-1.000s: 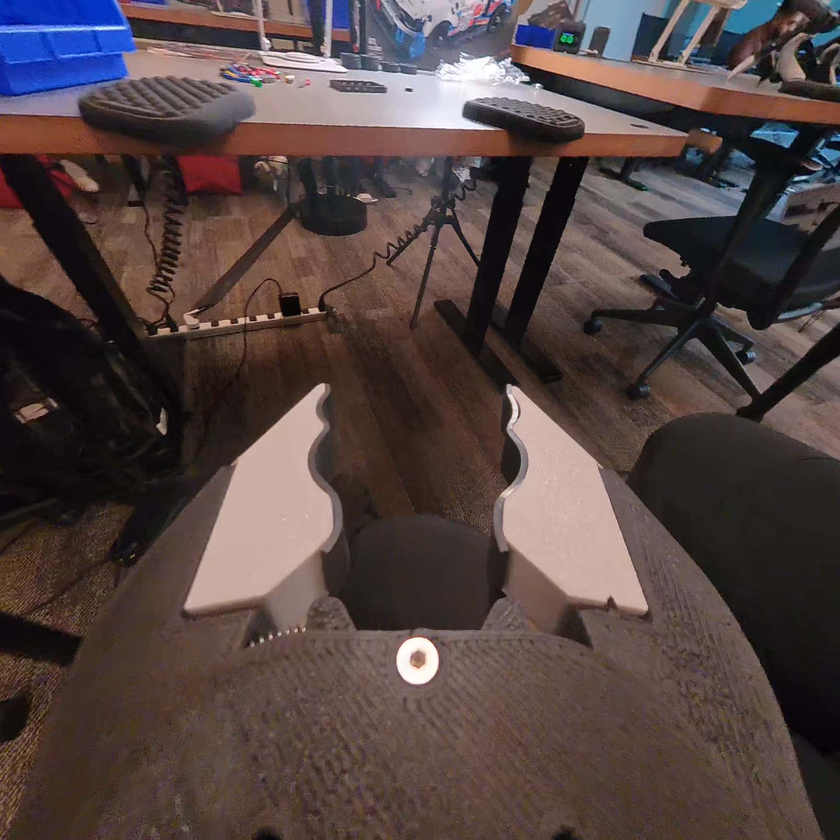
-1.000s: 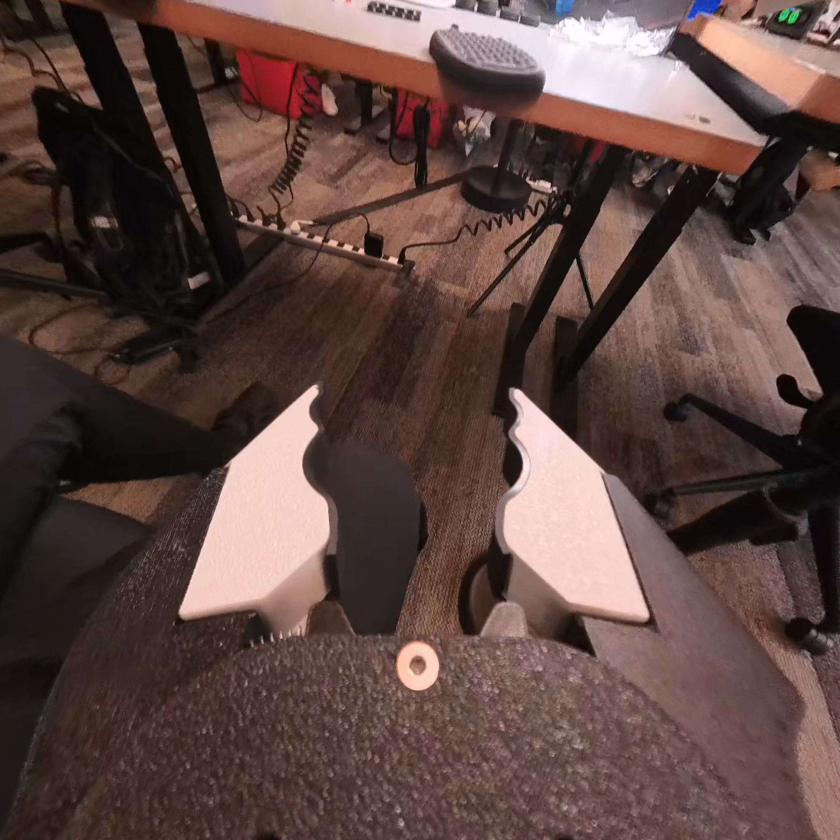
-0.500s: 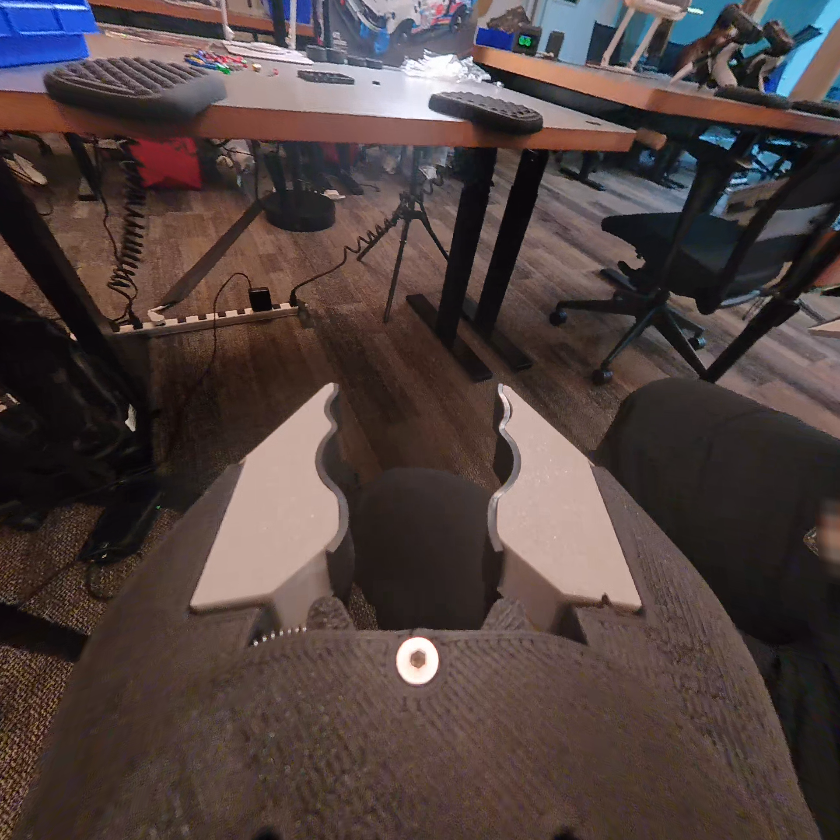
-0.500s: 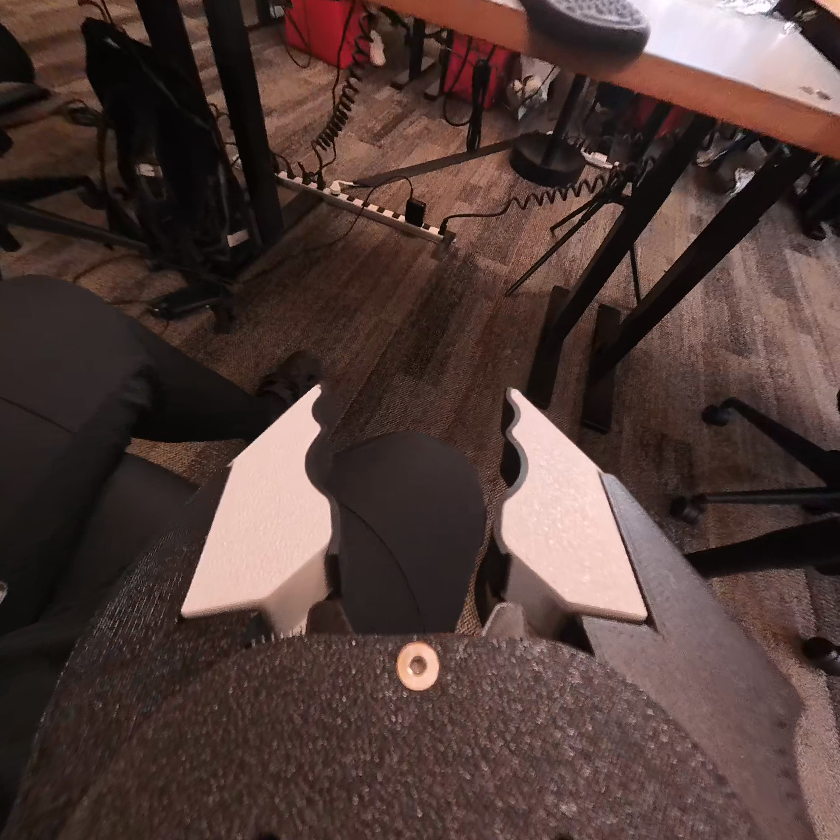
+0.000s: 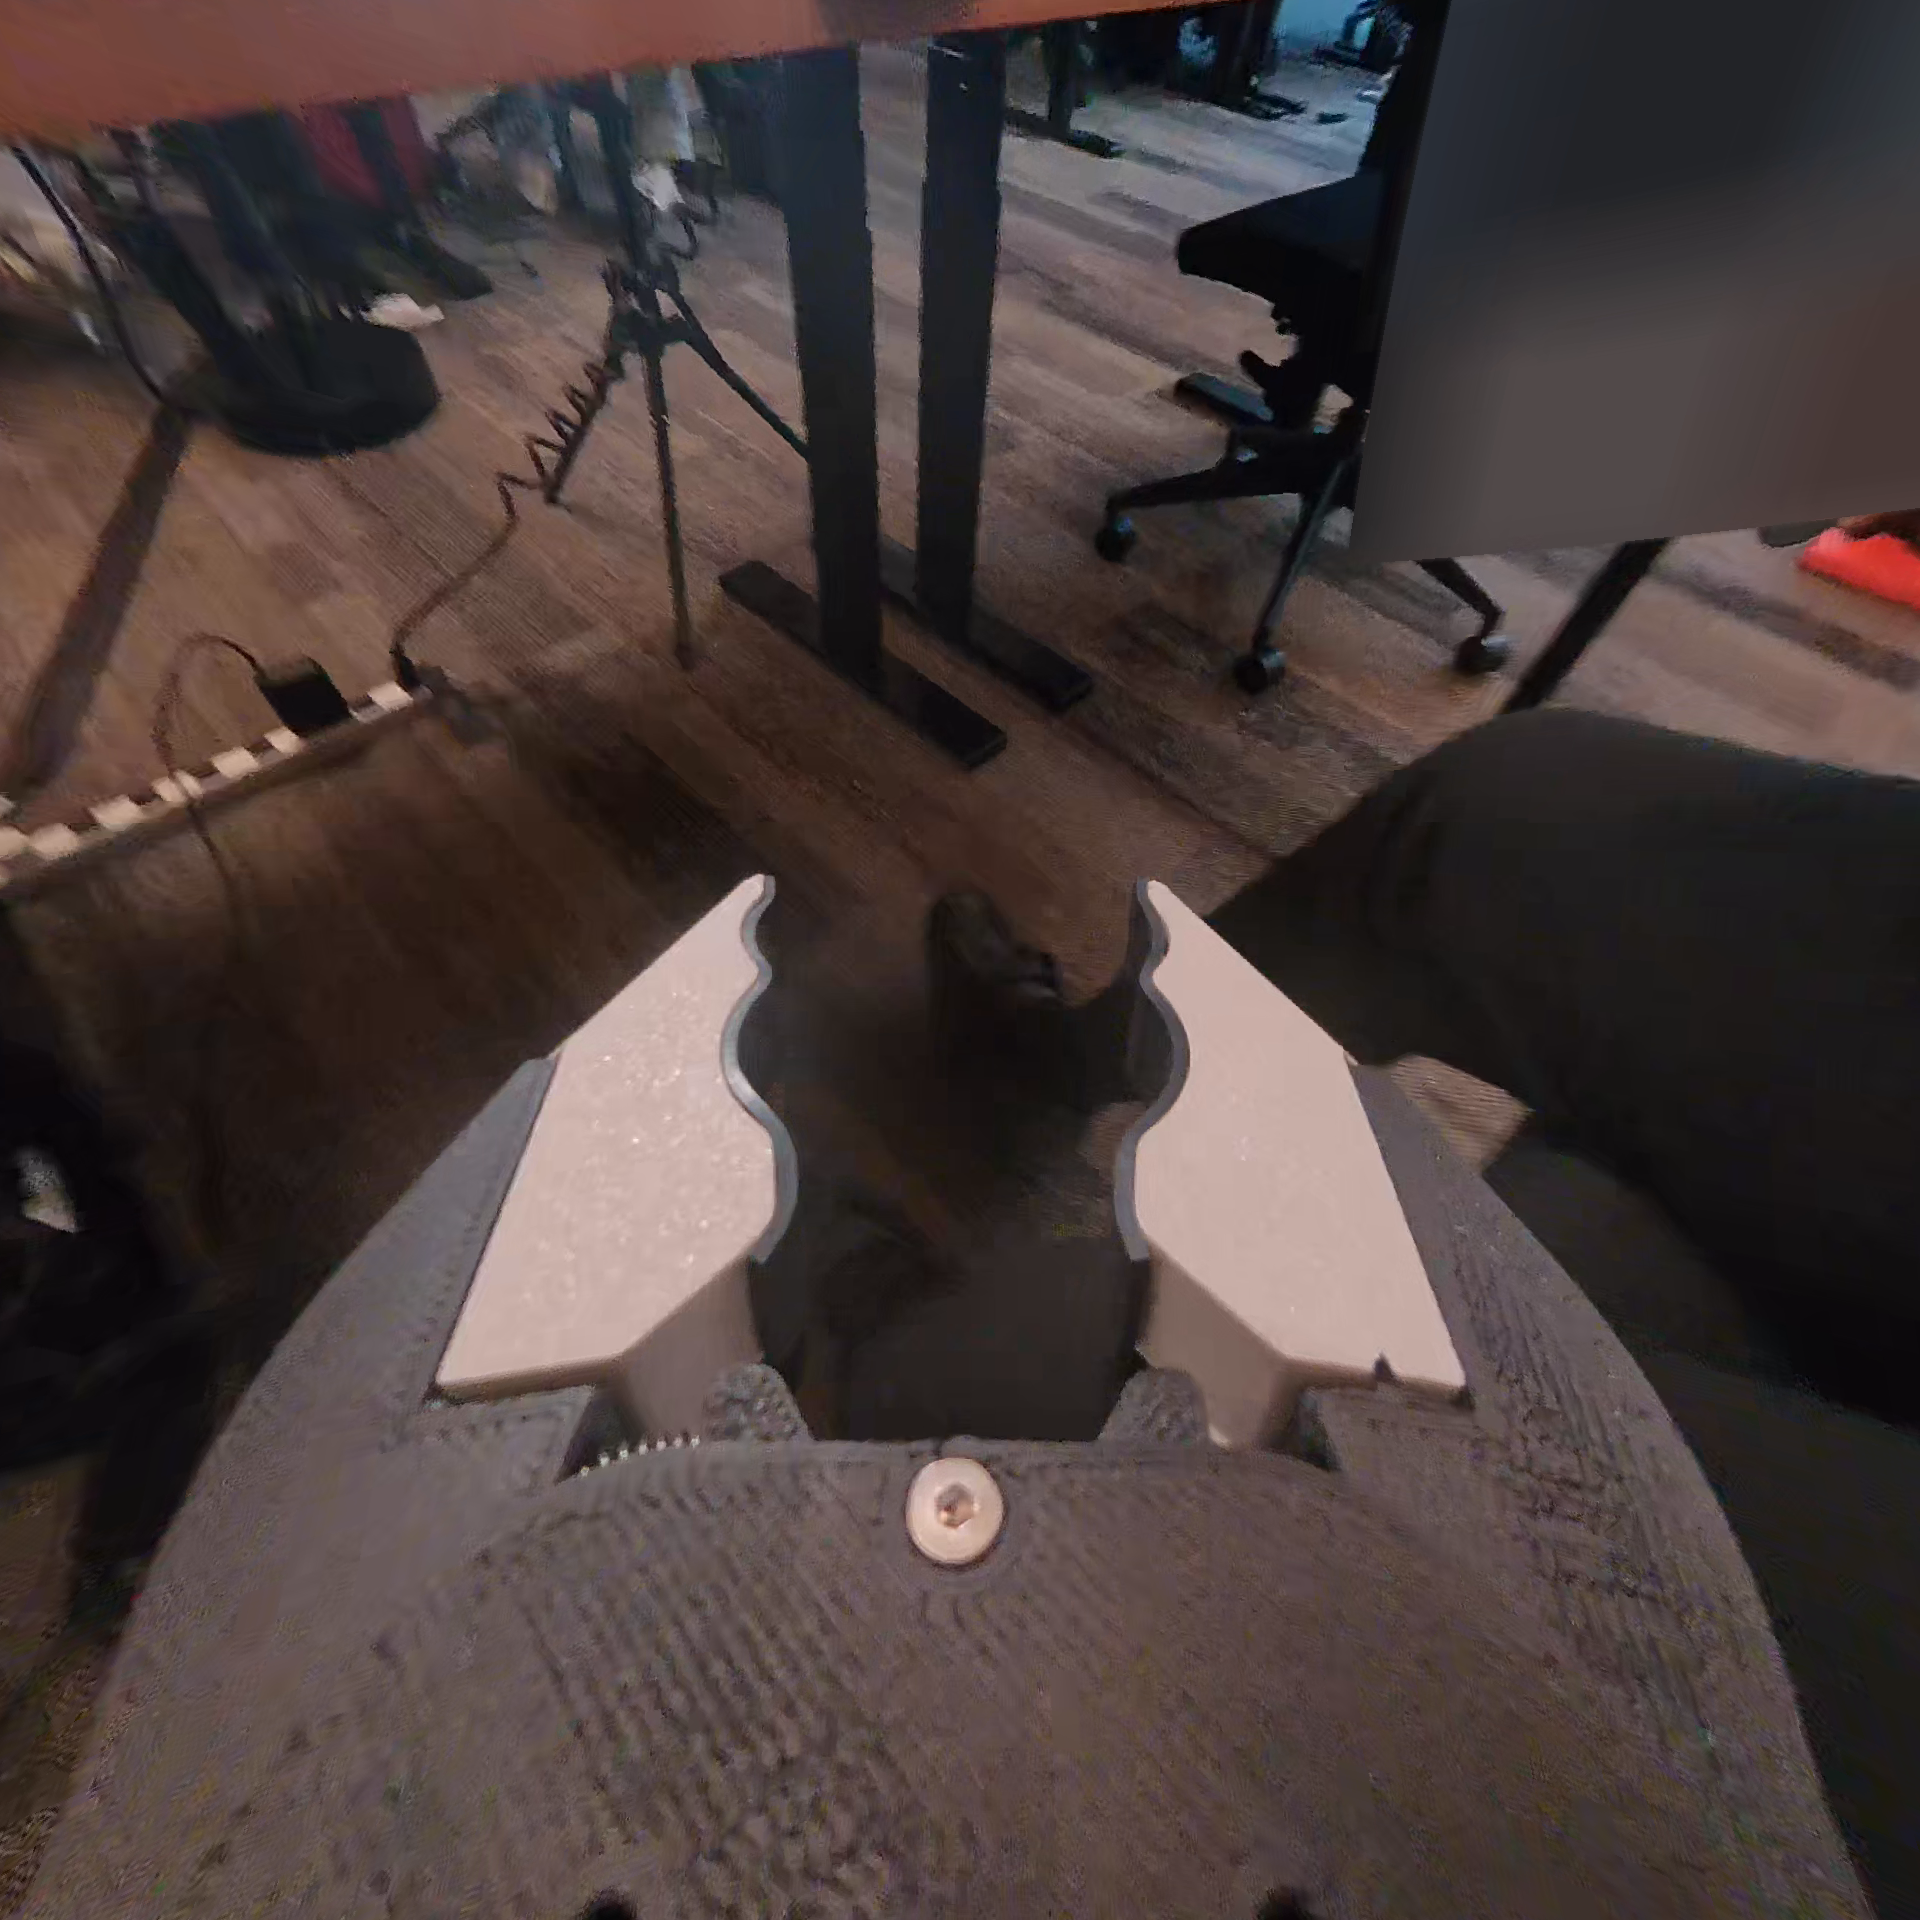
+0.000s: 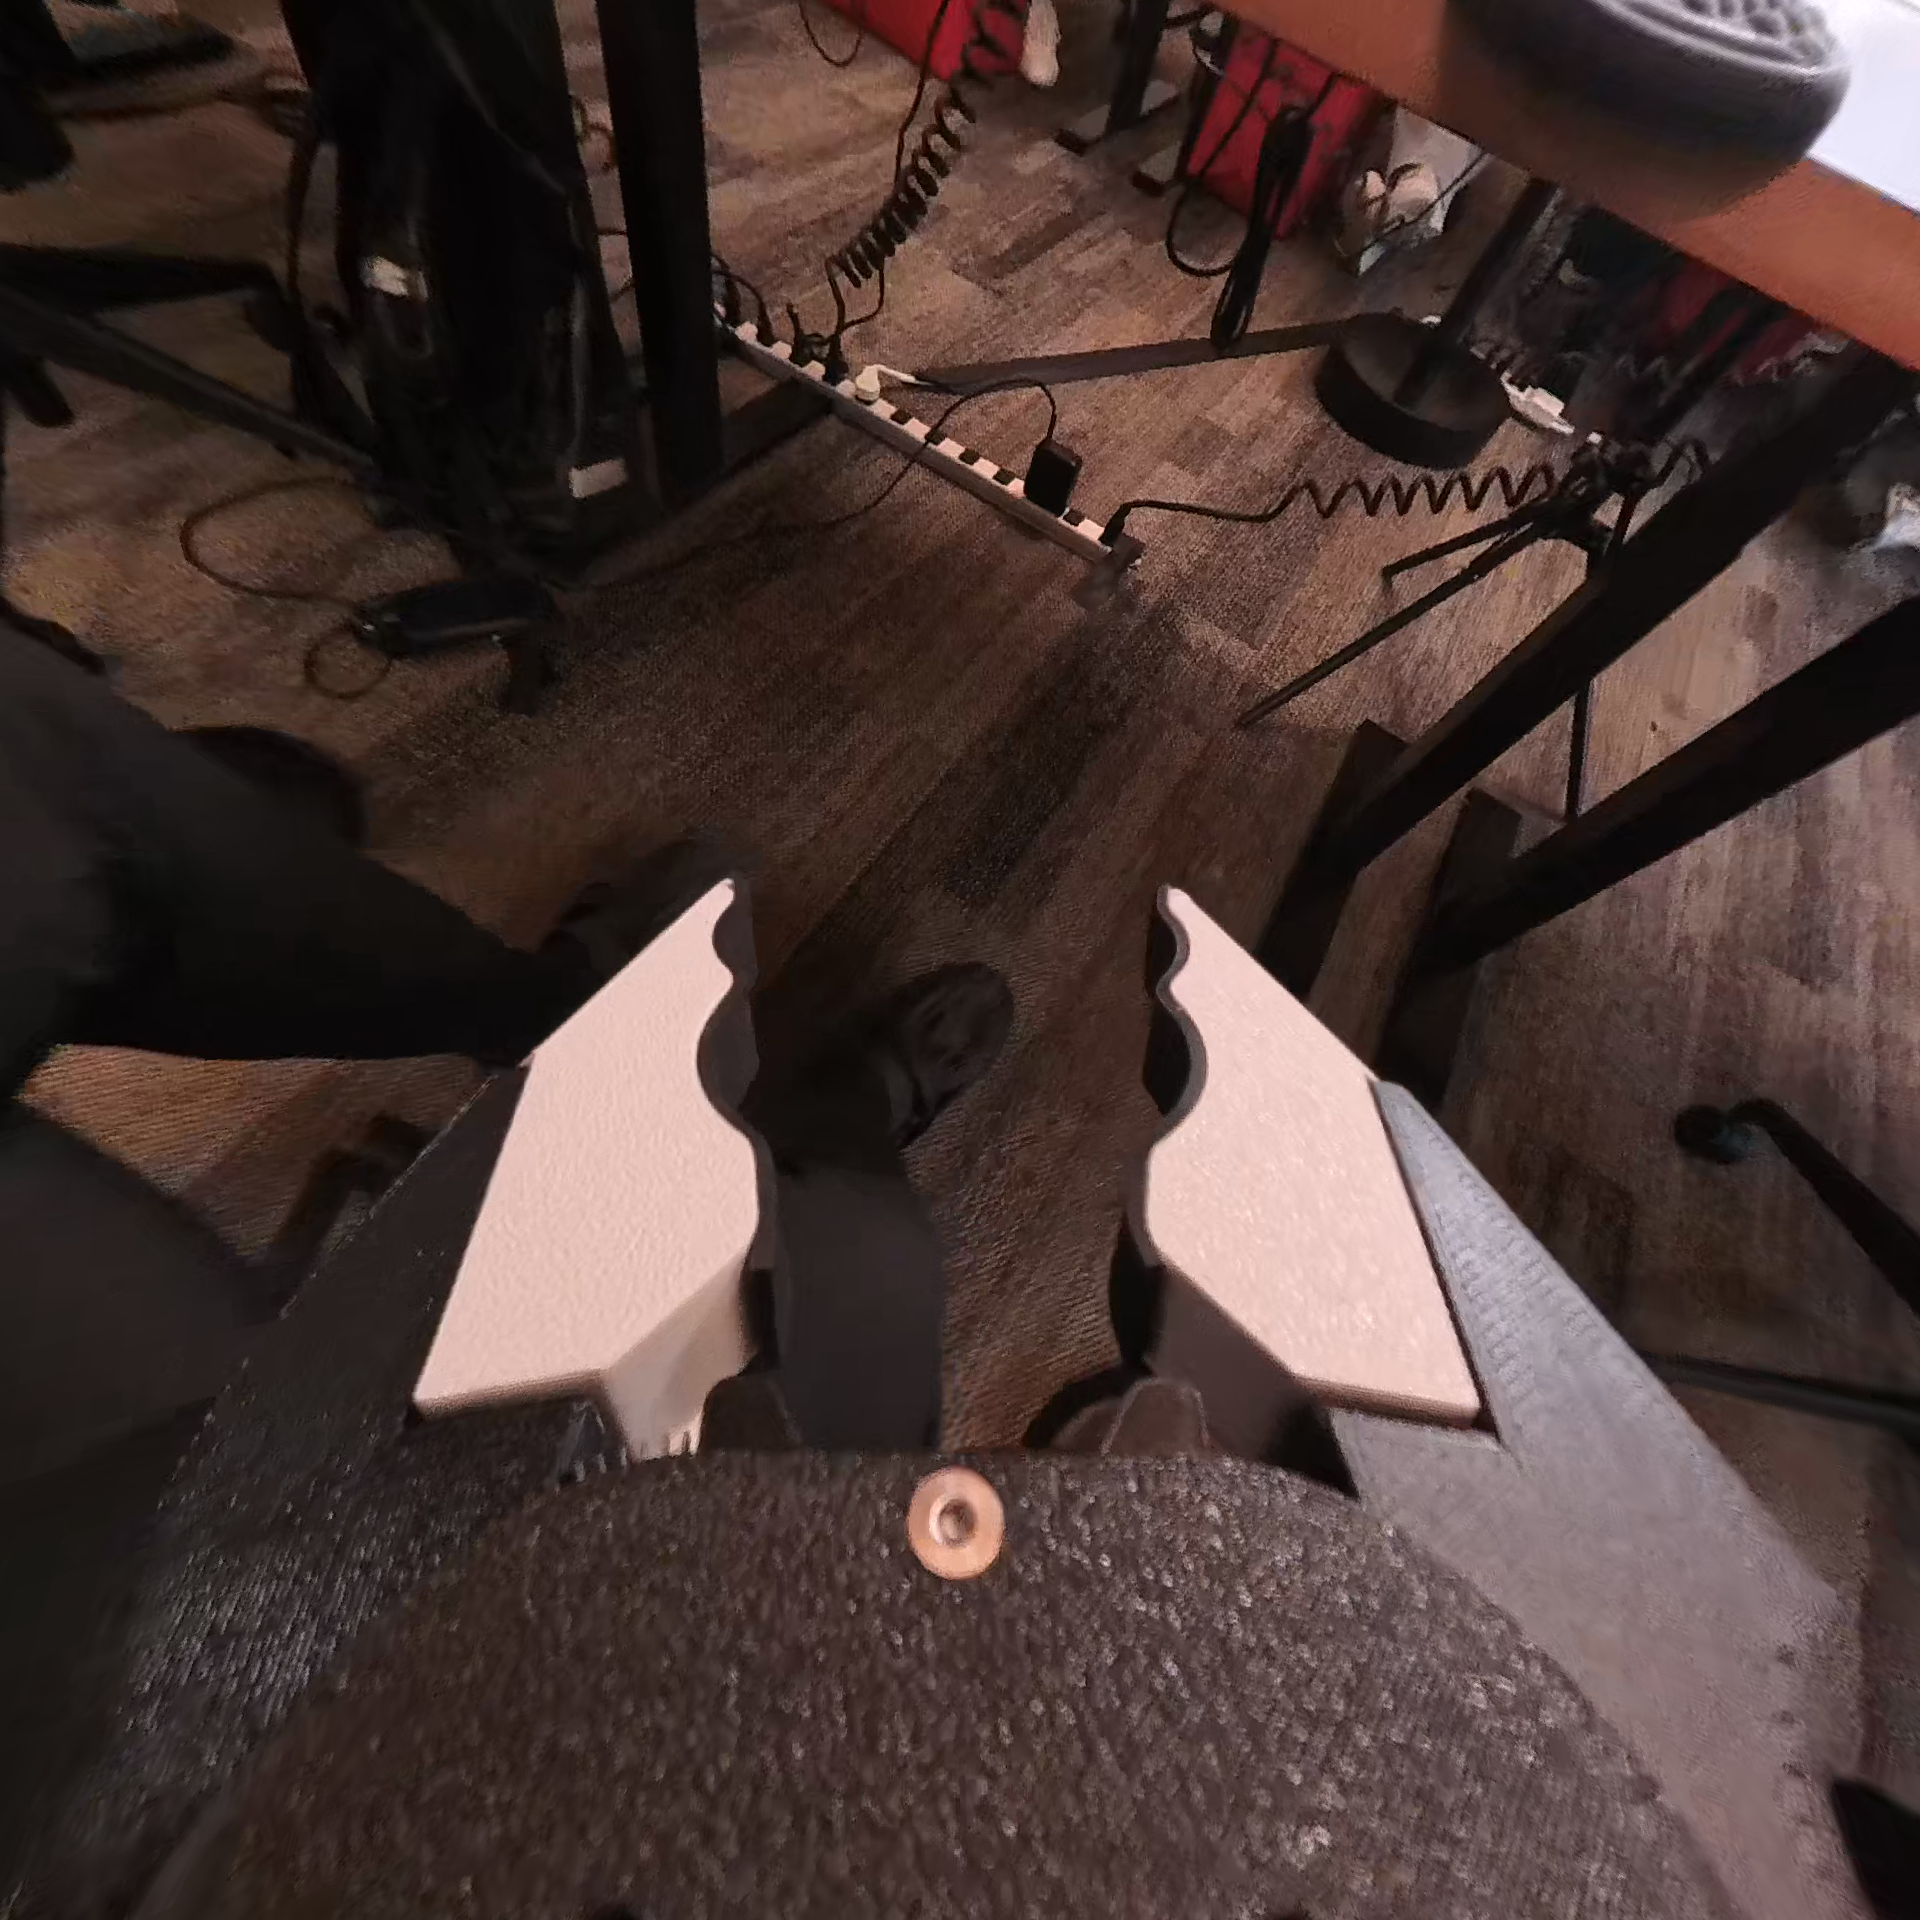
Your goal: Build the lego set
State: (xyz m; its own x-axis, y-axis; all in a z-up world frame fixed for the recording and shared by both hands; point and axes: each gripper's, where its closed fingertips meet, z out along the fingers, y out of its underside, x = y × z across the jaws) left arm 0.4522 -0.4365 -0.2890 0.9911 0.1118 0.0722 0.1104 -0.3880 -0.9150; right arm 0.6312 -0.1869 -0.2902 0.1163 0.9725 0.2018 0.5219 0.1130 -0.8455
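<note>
No lego pieces show in either view now. My left gripper (image 5: 951, 904) is open and empty, held low below the table edge (image 5: 416, 52) and pointing down at the carpet. My right gripper (image 6: 948, 904) is also open and empty, pointing at the floor under the table (image 6: 1766, 260). A person's dark-trousered leg (image 5: 1610, 935) lies to the right of the left gripper, and a dark shoe (image 6: 935, 1039) shows between the right gripper's fingers, far below them.
Black table legs (image 5: 831, 364) stand ahead. A white power strip (image 6: 935, 436) with cables lies on the carpet. A tripod (image 5: 655, 343) and an office chair (image 5: 1299, 416) stand beyond. A dark bag (image 6: 468, 260) sits at the left. A black pad (image 6: 1662, 62) rests on the table edge.
Both grippers have dropped and tilted downward. The table top with the lego pieces has left the views. Both stay open.
</note>
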